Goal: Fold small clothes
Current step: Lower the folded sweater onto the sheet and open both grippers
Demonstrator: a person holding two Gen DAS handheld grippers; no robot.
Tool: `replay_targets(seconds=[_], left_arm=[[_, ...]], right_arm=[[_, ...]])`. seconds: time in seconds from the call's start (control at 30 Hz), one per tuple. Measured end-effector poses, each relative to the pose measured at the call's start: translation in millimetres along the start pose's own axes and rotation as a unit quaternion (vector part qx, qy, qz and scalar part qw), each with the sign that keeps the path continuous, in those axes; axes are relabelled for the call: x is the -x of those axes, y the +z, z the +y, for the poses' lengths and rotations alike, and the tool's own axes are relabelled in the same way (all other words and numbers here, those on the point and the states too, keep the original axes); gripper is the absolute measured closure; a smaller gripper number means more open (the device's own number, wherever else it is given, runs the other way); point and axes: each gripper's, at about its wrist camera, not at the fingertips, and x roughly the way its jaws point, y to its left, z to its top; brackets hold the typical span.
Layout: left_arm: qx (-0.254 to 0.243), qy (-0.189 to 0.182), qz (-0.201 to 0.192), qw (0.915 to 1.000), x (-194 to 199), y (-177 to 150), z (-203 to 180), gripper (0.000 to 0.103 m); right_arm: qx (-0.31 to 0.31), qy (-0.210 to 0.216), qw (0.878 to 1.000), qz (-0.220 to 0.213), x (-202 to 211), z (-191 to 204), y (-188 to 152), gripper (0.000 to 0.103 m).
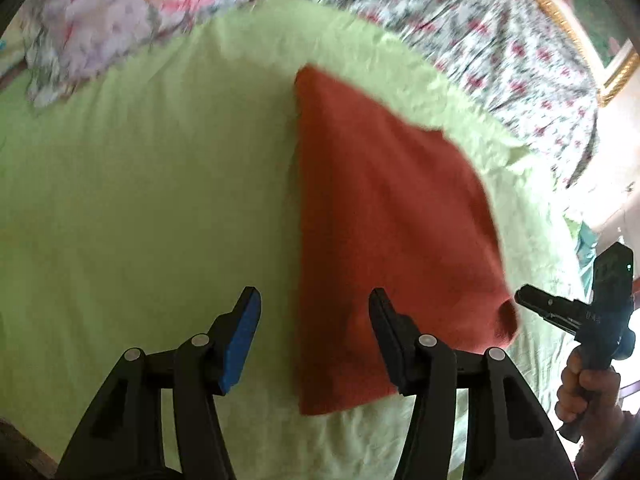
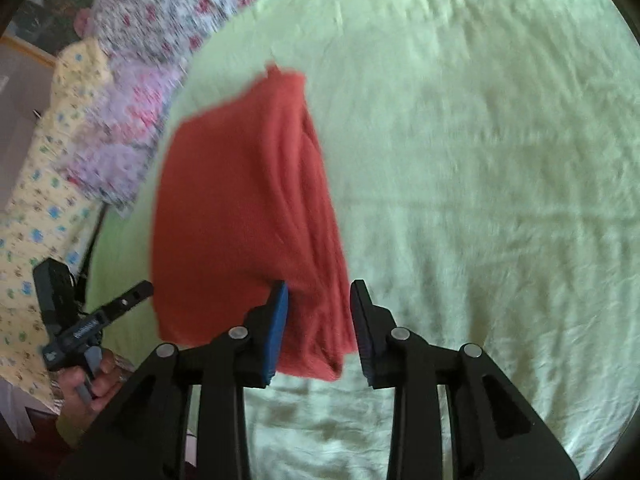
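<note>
Nearest my left-wrist lens, the left tongs (image 1: 315,336) stood released, jaws wide apart with nothing between them, hovering over the pale green bed sheet (image 1: 140,200). The rust-red folded knit garment (image 1: 384,216) lay flat on that sheet, its straight left edge running away from the camera between the two jaws; the right jaw overlapped its near portion in that view, though I could not tell whether it touched. The cloth looked soft and slightly fuzzy, tapering toward the far end, with a rounded corner bulging at its near right.

From the right wrist, the right tongs (image 2: 319,320) were also released, jaws spread on either side of the garment's (image 2: 240,208) near right corner, where layered folds bunched along the right edge. Whether the blue pad pressed against the fabric I could not tell.

Each camera caught the other handle gripped in a hand (image 1: 588,392). A floral patterned blanket (image 1: 460,32) lay beyond the sheet.
</note>
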Motion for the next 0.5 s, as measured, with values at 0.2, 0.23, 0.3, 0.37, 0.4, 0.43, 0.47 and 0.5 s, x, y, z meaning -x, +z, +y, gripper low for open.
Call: replay_targets(seconds=[0.2,0.23,0.3,0.37,0.4,0.43,0.47,0.5], left_arm=[[-0.022,-0.026,-0.026,0.9991,-5.7,43.5,-21.9,0.055],[-0.026,-0.03,-0.031,0.9987,-9.2,51.5,-25.9,0.055],[-0.029,-0.037,-0.035,0.9983,-19.7,66.3,-30.1,0.055],[-0.023,-0.056,-0.022,0.9979,-37.3,83.8,-33.7,0.055],[-0.018,-0.059,-0.018,0.9979,-45.5,91.8,-32.9,0.055],[-0.013,-0.056,-0.014,0.9982,-55.0,99.0,-32.1,0.055],[-0.007,-0.049,-0.009,0.9988,-64.8,105.8,-31.9,0.055],[-0.003,-0.04,-0.004,0.9992,-73.4,110.1,-28.5,0.058]], right_arm=[[0.026,0.05,0.998,-0.039,0.9,41.2,35.1,0.069],[0.034,0.05,0.997,-0.04,-4.5,48.4,39.8,0.069],[0.047,0.053,0.997,-0.039,-17.3,58.6,51.1,0.069],[0.041,0.057,0.997,-0.032,-29.6,57.7,61.3,0.069],[0.034,0.06,0.997,-0.029,-35.7,56.6,65.6,0.069],[0.029,0.062,0.997,-0.025,-41.9,55.1,70.5,0.069],[0.026,0.062,0.998,-0.021,-46.0,51.5,74.0,0.069],[0.024,0.056,0.998,-0.016,-52.1,48.9,77.6,0.069]])
